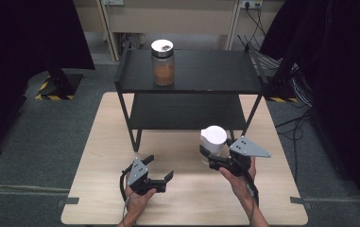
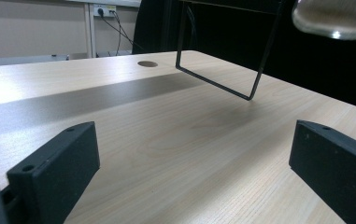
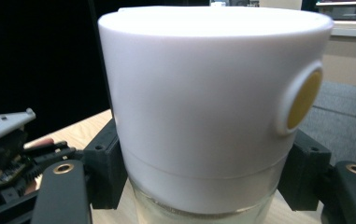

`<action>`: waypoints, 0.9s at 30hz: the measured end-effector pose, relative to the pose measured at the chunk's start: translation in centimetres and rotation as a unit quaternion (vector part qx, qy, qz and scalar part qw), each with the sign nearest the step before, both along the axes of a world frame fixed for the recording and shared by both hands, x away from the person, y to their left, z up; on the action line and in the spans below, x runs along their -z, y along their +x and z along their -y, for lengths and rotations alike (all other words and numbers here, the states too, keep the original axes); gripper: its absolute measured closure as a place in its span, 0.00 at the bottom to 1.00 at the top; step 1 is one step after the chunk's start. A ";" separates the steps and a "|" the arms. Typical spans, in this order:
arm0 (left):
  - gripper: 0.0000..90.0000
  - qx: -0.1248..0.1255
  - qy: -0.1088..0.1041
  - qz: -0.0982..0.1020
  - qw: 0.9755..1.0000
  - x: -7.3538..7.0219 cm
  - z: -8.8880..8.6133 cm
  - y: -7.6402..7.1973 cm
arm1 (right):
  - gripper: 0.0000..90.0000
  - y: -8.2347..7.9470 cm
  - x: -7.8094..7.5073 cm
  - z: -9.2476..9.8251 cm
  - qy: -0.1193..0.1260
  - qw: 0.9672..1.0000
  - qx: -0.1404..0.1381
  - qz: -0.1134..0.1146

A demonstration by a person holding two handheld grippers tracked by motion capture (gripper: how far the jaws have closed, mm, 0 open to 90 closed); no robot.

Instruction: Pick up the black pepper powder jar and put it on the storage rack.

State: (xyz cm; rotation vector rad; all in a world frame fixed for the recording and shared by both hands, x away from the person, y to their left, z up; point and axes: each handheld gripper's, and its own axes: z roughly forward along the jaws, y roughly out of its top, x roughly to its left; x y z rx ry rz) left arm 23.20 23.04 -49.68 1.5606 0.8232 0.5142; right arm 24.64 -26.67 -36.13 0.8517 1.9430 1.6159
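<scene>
The left gripper (image 1: 161, 166) rests low on the table (image 1: 97, 156) with its jaws wide and nothing between them. To its right, the right gripper (image 1: 214, 158) clamps the jar (image 1: 213, 140) on the glass just under its white lid (image 3: 203, 93), in front of the shelf (image 1: 187, 78). The glass is probably hard, smooth and breakable, so a firm hold below the lid seems safest.

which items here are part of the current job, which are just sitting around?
In the job:
- white-lidded glass jar, clamped in the right tongs
- black two-tier shelf, probably where it goes

Sitting around:
- jar of brown powder on the top tier
- left tongs, open, holding nothing
- wooden table
</scene>
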 end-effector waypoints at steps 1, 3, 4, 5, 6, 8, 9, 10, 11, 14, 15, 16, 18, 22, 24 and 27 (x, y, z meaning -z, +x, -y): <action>0.01 0.000 0.000 0.000 1.000 0.0 0.0 0.0 | 0.34 0.0 -0.2 0.0 0.001 1.000 -0.001 -0.001; 0.01 0.000 0.000 -0.001 1.000 0.0 0.0 0.0 | 0.34 0.1 -0.9 0.1 0.001 1.000 -0.004 0.001; 0.01 0.001 0.000 -0.001 1.000 0.0 0.0 0.0 | 0.34 0.2 -1.2 0.1 0.001 1.000 -0.005 0.000; 0.01 0.001 0.000 -0.001 1.000 0.0 0.0 0.0 | 0.34 0.2 -1.6 0.2 0.002 1.000 -0.008 0.000; 0.01 0.001 0.000 -0.001 1.000 0.0 0.0 0.0 | 0.34 0.3 -1.9 0.2 0.001 1.000 -0.010 -0.001; 0.01 0.001 0.000 -0.001 1.000 0.0 0.0 0.0 | 0.34 0.4 -2.7 0.1 0.000 1.000 -0.013 -0.001; 0.01 0.001 0.000 -0.001 1.000 0.0 0.0 0.0 | 0.34 0.5 -3.1 0.1 0.000 1.000 -0.014 -0.001; 0.01 0.001 0.000 -0.001 1.000 0.0 0.0 0.0 | 0.34 0.6 -3.5 0.0 0.002 1.000 -0.016 -0.001; 0.01 0.001 0.000 -0.002 1.000 0.0 0.0 0.1 | 0.34 0.7 -3.9 0.1 0.005 1.000 -0.018 -0.002; 0.01 0.001 0.001 -0.002 1.000 0.0 0.0 0.1 | 0.34 0.9 -5.0 -0.1 0.006 1.000 -0.021 0.001; 0.01 0.001 0.000 -0.002 1.000 0.0 0.0 0.1 | 0.34 1.0 -5.5 -0.2 0.004 1.000 -0.021 0.003; 0.01 0.001 0.000 -0.002 1.000 0.0 0.0 0.1 | 0.34 1.1 -5.9 -0.3 0.003 1.000 -0.022 0.004; 0.01 0.001 -0.001 -0.002 1.000 0.0 0.0 0.1 | 0.34 1.3 -6.9 -0.4 0.001 1.000 -0.024 0.005; 0.01 0.002 0.000 -0.003 1.000 0.0 0.0 0.1 | 0.34 1.7 -8.6 -0.7 -0.001 1.000 -0.030 0.006; 0.01 0.001 0.000 -0.002 1.000 0.0 0.0 0.1 | 0.34 1.9 -9.4 -1.0 -0.004 0.999 -0.032 0.007; 0.01 0.000 0.000 -0.002 1.000 0.0 0.0 0.0 | 0.34 2.1 -10.4 -1.4 -0.006 0.999 -0.035 0.006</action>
